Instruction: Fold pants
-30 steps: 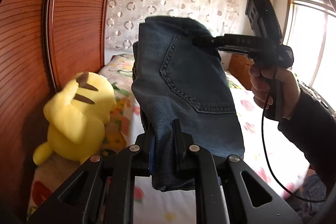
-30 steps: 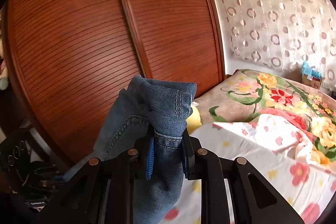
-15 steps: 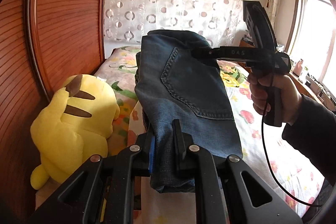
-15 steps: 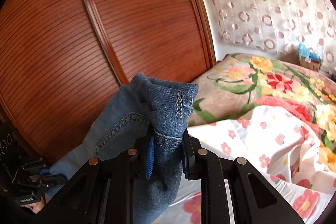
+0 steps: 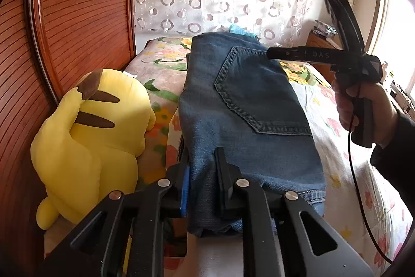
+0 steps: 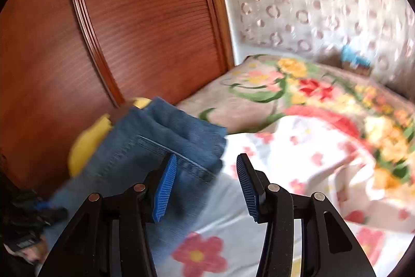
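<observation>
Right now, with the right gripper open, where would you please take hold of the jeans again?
Probably the stitched corner of the jeans just left of the right gripper, approached from the right; the layers look stacked there, and the left gripper holds the opposite end.

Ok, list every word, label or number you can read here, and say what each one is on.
"DAS" – pale letters on the black body of the right gripper, seen from the left wrist camera.
Pale label on a dark object at the right wrist view's lower left: too blurred to read.
Jeans: no readable tag.
</observation>
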Available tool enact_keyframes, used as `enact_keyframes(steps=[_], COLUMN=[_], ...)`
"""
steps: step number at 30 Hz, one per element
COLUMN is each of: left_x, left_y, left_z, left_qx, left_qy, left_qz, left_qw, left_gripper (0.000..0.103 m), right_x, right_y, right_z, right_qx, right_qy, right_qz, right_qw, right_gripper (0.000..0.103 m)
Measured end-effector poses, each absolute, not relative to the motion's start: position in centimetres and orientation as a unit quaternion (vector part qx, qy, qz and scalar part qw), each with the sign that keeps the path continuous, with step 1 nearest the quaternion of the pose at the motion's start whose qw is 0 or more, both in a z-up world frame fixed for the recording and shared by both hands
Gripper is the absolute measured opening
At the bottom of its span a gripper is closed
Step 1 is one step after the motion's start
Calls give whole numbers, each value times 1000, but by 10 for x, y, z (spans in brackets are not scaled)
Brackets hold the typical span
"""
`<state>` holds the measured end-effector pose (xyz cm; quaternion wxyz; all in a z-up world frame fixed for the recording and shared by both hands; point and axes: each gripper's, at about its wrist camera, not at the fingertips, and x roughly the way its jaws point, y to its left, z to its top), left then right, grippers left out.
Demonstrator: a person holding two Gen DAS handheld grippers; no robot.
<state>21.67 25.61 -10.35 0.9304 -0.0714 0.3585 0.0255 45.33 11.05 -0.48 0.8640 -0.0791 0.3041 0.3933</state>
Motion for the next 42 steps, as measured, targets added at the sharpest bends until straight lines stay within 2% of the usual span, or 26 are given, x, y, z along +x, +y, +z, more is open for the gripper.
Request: enact_keyframes(steps=[1, 2, 3, 10, 18, 25, 26, 29, 34, 42], left_x=[217, 217, 217, 209, 185, 166, 164, 157, 151, 141], left_y=[256, 256, 255, 252, 234, 199, 194, 177, 156, 120], left_z=[-104, -104, -103, -90, -58, -30, -27, -20, -13, 5], left_qx=[-73, -74, -74, -59, -39, -17, -14, -5, -8, -2], left_qy=[358, 358, 358, 349, 316, 289, 287, 276, 272, 253], left_qz=[26, 26, 27, 61, 66, 48, 45, 33, 9, -21], left_qw=[930, 930, 930, 933, 946, 956, 957, 960, 962, 967], left_gripper=[19, 20, 20, 31, 50, 51, 53, 73, 87, 91], right_x=[454, 455, 455, 425, 355, 299, 290, 264, 226, 184], right_y=[114, 117, 121, 107, 37, -16, -24, -46, -74, -117], right_z=[-6, -7, -9, 5, 18, 30, 32, 37, 46, 53], right_qx=[-86, -88, -90, -74, -67, -56, -55, -54, -51, -42], right_qy=[310, 320, 326, 301, 275, 261, 258, 253, 241, 228], right_qz=[389, 390, 387, 394, 398, 379, 376, 367, 353, 328], right_qw=[863, 859, 858, 865, 872, 886, 888, 894, 903, 916], right_gripper=[48, 41, 41, 40, 40, 40, 40, 40, 40, 40])
